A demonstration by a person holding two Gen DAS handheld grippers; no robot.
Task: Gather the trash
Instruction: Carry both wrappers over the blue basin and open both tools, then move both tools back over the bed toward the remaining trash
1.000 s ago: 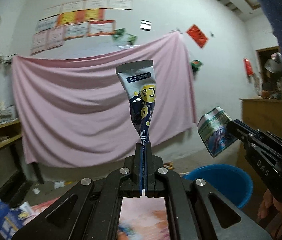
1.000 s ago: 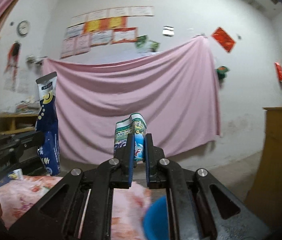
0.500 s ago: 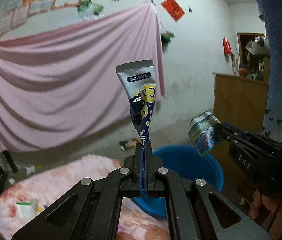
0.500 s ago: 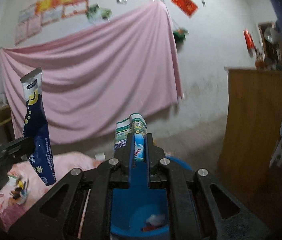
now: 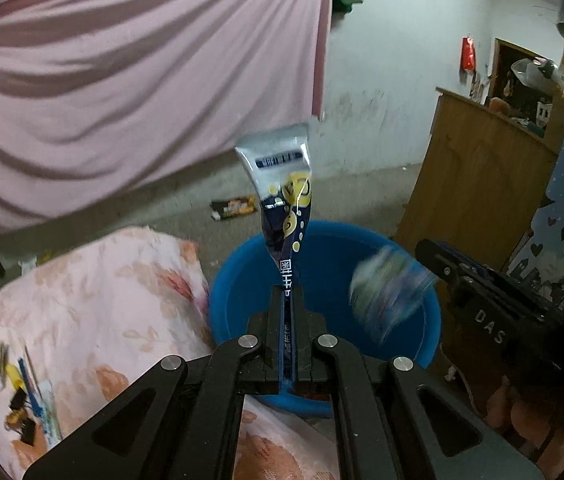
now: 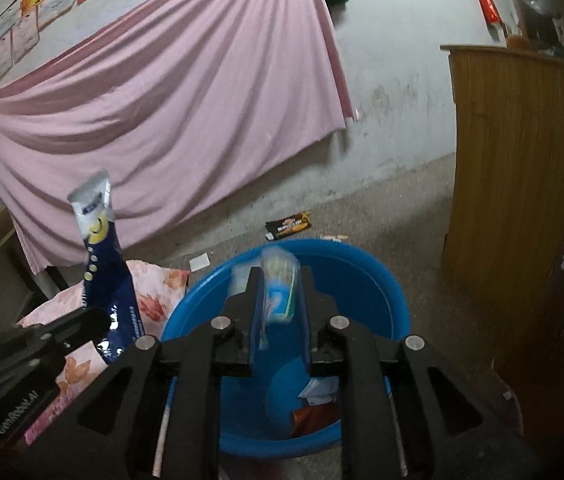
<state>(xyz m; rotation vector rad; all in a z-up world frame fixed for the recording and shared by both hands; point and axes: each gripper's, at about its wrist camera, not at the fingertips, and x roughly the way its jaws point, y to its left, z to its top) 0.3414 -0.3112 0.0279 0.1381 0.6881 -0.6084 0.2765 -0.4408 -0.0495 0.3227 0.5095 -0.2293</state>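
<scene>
Down below both grippers sits the blue basin (image 6: 378, 276), wide-mouthed on the floor beside the floral-covered bed (image 5: 93, 300), with a few scraps already lying in its bottom. It is the largest and stiffest thing here and probably needs no handling, only aiming at.

Next in size, the navy snack wrapper (image 5: 284, 216) stands nearly upright from the left gripper (image 5: 286, 304), whose fingers are pressed together on its narrow lower end. Its long axis runs up and slightly left, flared silver end on top, over the basin's near rim. It looks feather-light, thin and crinkly, likely slick; a pinch at the gathered tail, as now, seems the surest hold, since the wide end would fold.

Smallest, the crumpled green-and-blue wrapper (image 6: 279, 292) lies between the fingers of the right gripper (image 6: 277, 280), which have just been opening and now stand apart on either side of it. It is blurred above the basin, so its axis cannot be told, nor whether a pad touches it. Being so light, it may flutter rather than drop straight.
</scene>
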